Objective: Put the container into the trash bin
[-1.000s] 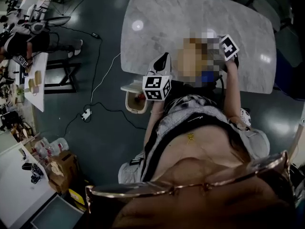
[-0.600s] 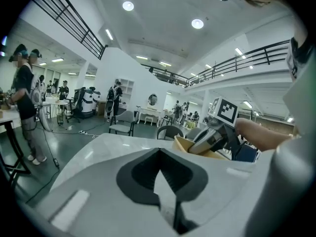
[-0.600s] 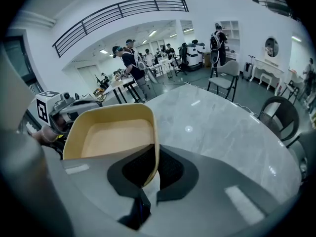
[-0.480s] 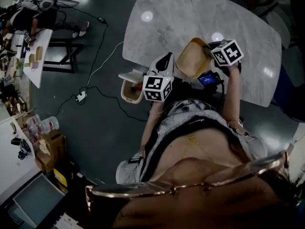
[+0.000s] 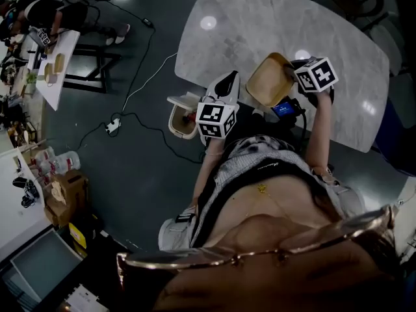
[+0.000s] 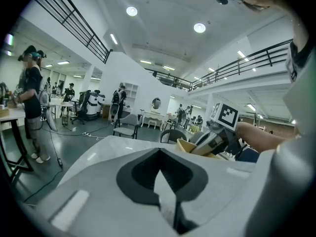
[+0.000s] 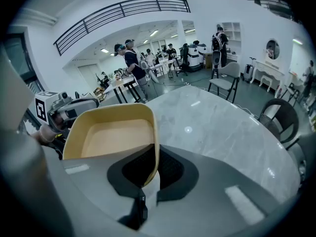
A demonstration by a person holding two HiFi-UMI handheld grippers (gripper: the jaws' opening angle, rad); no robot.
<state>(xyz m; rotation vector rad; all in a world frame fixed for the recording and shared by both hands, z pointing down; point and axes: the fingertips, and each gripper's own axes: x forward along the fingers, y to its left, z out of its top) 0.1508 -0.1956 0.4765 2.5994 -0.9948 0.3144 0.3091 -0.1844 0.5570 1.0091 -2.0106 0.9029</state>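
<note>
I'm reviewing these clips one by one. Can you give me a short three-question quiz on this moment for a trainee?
1. True or false: the right gripper is shut on one wall of the empty tan shallow container.
2. Where is the small beige trash bin relative to the grey marble table? A: on top of it. B: on the floor beside its edge. C: hanging from the left gripper.
3. Fill in: in the left gripper view, the left gripper has its jaws ___ with nothing between them.

Key: 1 true; 2 B; 3 together.
</note>
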